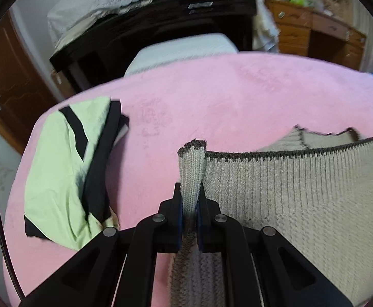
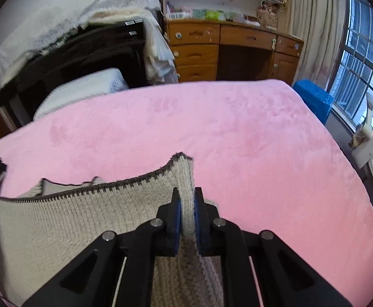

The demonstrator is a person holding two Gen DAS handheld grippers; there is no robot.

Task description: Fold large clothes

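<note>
A beige ribbed knit sweater (image 1: 301, 199) with a dark brown edge is lifted over the pink bed cover (image 1: 237, 97). My left gripper (image 1: 190, 192) is shut on the sweater's left corner, a fold of knit pinched between its blue pads. In the right wrist view the sweater (image 2: 71, 217) stretches away to the left, and my right gripper (image 2: 186, 197) is shut on its right corner. The ribbed hem hangs taut between the two grippers. The rest of the sweater lies beyond the hem on the bed cover (image 2: 263, 133).
A folded light green and black garment (image 1: 71, 166) lies at the bed's left side. Beyond the bed stand a dark cabinet (image 1: 148, 38) with white cloths, a wooden desk (image 2: 232, 48), a blue box (image 2: 314, 99) and a window (image 2: 365, 46).
</note>
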